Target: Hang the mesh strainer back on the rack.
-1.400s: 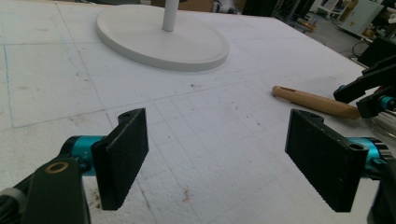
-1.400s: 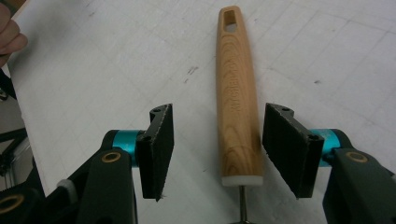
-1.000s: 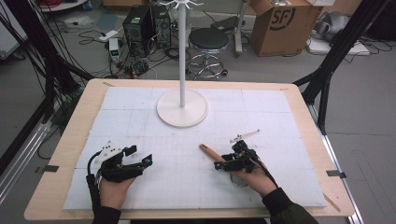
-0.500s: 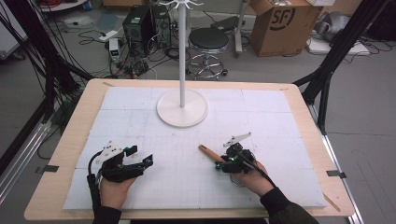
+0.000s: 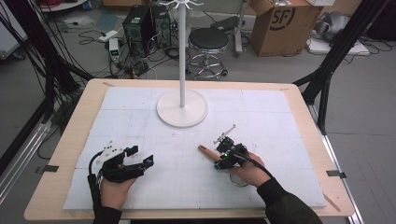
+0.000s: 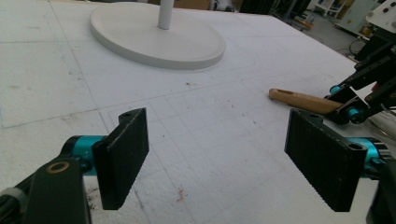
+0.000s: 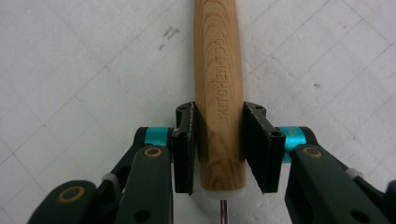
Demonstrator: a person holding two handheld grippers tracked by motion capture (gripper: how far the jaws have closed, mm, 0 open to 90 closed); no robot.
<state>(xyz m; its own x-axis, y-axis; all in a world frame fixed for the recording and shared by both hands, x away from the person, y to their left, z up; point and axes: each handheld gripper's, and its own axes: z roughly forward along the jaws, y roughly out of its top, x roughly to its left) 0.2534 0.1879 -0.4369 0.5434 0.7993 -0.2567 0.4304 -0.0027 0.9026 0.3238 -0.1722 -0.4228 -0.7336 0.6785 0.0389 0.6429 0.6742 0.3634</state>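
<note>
The wooden handle (image 7: 218,93) runs between the jaws of the right hand-held gripper (image 7: 219,149), which have just been closing and now press its sides. Its near end meets a white collar and a thin metal shaft, cut off at the bottom edge of the right gripper view, so what the tool ends in cannot be told there. In the high view the handle (image 5: 208,152) sticks out up and left from the right hand-held gripper (image 5: 226,156), and the person's hand covers the rest; something round and clear shows just under that hand, too blurred to name. Whether the handle touches the surface (image 5: 196,184) or hangs just over it cannot be made out.

The left hand-held gripper (image 5: 140,156) rests low at the near left, well apart from the handle, its jaws spread wide with nothing between them. From its own view, the handle (image 6: 299,99) lies far right, with its far end hidden by the other gripper.

A white stand (image 5: 182,105) rises from a round base at the middle of the surface, beyond both grippers; its top is cut off. Nothing lies between the grippers and the stand.
</note>
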